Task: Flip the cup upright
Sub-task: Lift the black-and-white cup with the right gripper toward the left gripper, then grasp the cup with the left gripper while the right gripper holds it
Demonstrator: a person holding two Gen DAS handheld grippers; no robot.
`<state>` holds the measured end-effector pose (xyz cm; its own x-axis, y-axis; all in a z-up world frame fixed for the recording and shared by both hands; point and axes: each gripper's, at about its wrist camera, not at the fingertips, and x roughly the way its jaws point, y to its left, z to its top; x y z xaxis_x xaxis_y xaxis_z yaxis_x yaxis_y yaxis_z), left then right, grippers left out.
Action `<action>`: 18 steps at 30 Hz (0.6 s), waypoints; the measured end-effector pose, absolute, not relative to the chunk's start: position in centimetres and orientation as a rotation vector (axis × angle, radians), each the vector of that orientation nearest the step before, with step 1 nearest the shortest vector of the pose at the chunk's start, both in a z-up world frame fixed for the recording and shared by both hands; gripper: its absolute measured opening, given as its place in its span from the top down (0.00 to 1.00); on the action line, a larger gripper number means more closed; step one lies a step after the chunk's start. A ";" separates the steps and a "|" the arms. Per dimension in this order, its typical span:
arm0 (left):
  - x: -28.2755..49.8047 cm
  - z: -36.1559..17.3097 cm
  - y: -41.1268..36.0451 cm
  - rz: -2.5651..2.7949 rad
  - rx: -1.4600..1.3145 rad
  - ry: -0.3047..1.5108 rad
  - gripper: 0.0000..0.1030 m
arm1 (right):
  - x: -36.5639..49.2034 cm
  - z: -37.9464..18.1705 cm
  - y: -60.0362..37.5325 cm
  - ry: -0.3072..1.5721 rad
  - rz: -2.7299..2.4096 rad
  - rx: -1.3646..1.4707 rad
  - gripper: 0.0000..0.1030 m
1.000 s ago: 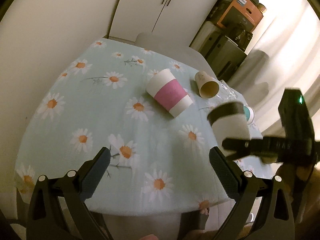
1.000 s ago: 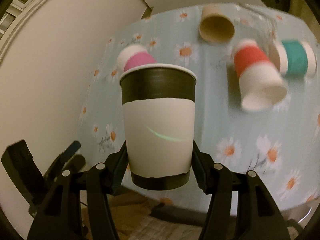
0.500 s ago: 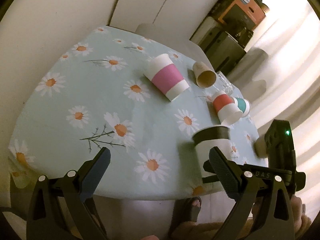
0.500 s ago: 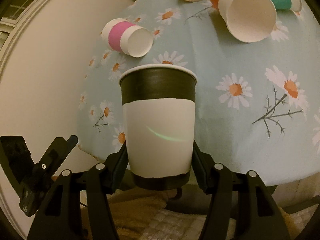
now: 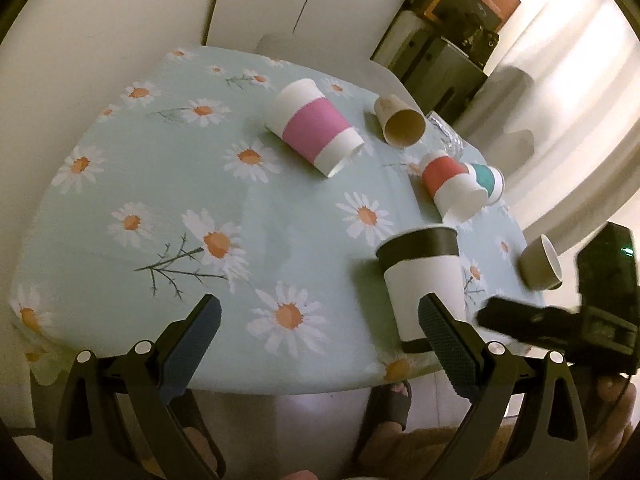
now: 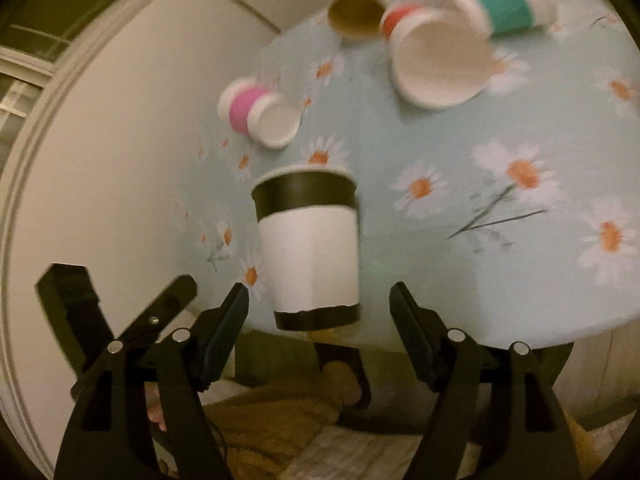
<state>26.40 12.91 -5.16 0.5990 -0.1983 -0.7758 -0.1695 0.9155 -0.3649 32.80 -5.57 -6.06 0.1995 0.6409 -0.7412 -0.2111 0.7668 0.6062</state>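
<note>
A white paper cup with black bands [image 6: 310, 252] stands upright on the near edge of the daisy tablecloth [image 6: 540, 264]. It also shows in the left wrist view [image 5: 424, 284], at the front right. My right gripper [image 6: 320, 320] is open, its fingers apart on either side of the cup's base and clear of it. My left gripper [image 5: 320, 332] is open and empty over the table's front edge, its right finger in front of the cup.
Several cups lie on their sides further back: a pink-banded one [image 5: 316, 132], a brown one [image 5: 400, 122], a red one [image 5: 452, 186], a teal one [image 5: 490, 178]. A grey-brown cup [image 5: 540, 266] lies at the right edge. Boxes [image 5: 464, 4] stand behind.
The right gripper lowered the black-banded cup onto the table's near edge, then opened and let go of it. The left gripper stayed open and shifted little.
</note>
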 end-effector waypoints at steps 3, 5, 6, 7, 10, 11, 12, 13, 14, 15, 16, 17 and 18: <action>26.7 -5.3 12.4 -0.059 -0.458 0.955 0.06 | 31.9 -5.4 -8.0 1.202 0.641 0.454 0.30; 27.1 -5.3 12.2 -0.086 -0.499 0.965 0.06 | 31.7 -5.0 -8.8 1.196 0.654 0.462 0.30; 27.4 -5.3 12.1 -0.090 -0.525 0.977 0.07 | 31.6 -4.9 -9.2 1.195 0.662 0.463 0.30; 27.8 -5.3 11.8 -0.095 -0.547 0.996 0.07 | 31.6 -4.7 -9.8 1.190 0.671 0.472 0.30; 28.8 -5.1 10.5 -0.124 -0.560 1.048 0.07 | 31.9 -4.4 -11.2 1.189 0.683 0.503 0.30; 29.3 -4.9 9.7 -0.126 -0.541 1.076 0.07 | 32.0 -4.6 -11.6 1.198 0.696 0.525 0.30; 29.7 -4.7 9.1 -0.121 -0.525 1.092 0.07 | 32.2 -4.7 -11.8 1.208 0.709 0.546 0.30; 30.4 -4.5 8.3 -0.116 -0.502 1.113 0.07 | 32.4 -4.7 -12.3 1.209 0.711 0.550 0.30; 30.8 -4.3 7.8 -0.112 -0.489 1.128 0.07 | 32.4 -4.4 -12.6 1.200 0.703 0.539 0.30; 31.4 -4.1 7.3 -0.105 -0.480 1.141 0.07 | 32.4 -4.1 -12.8 1.186 0.693 0.525 0.30; 31.8 -3.9 7.0 -0.100 -0.474 1.148 0.07 | 32.4 -3.9 -12.9 1.179 0.690 0.524 0.30; 32.3 -3.8 6.3 -0.095 -0.459 1.166 0.07 | 32.4 -3.7 -13.3 1.173 0.692 0.533 0.30; 32.9 -3.8 5.6 -0.095 -0.442 1.186 0.07 | 32.5 -3.7 -13.5 1.172 0.694 0.539 0.30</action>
